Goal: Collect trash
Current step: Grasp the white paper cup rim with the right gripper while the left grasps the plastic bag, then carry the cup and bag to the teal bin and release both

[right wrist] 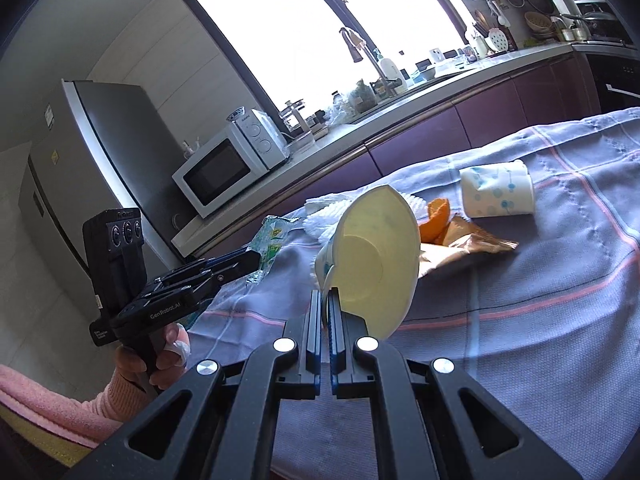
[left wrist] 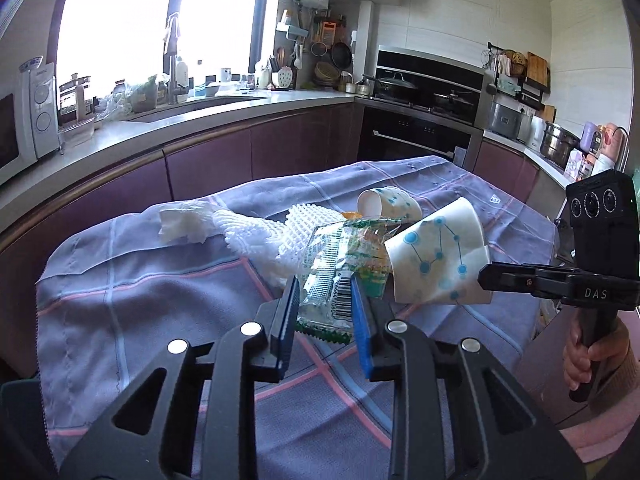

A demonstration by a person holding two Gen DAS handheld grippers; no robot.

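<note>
paper cup [right wrist: 372, 256] mouth toward right camera, rim pinched in closed right fingers [right wrist: 325, 304]; wrapper [left wrist: 340, 276] clamped lengthwise in left fingers [left wrist: 325, 300]

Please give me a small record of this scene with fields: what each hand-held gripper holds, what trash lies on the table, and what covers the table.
left hand-held gripper: shut on green snack wrapper
right hand-held gripper: shut on rim of paper cup
trash lying on table: second paper cup, orange peel, gold wrapper, foam fruit net, tissue
table cover: checked cloth
</note>
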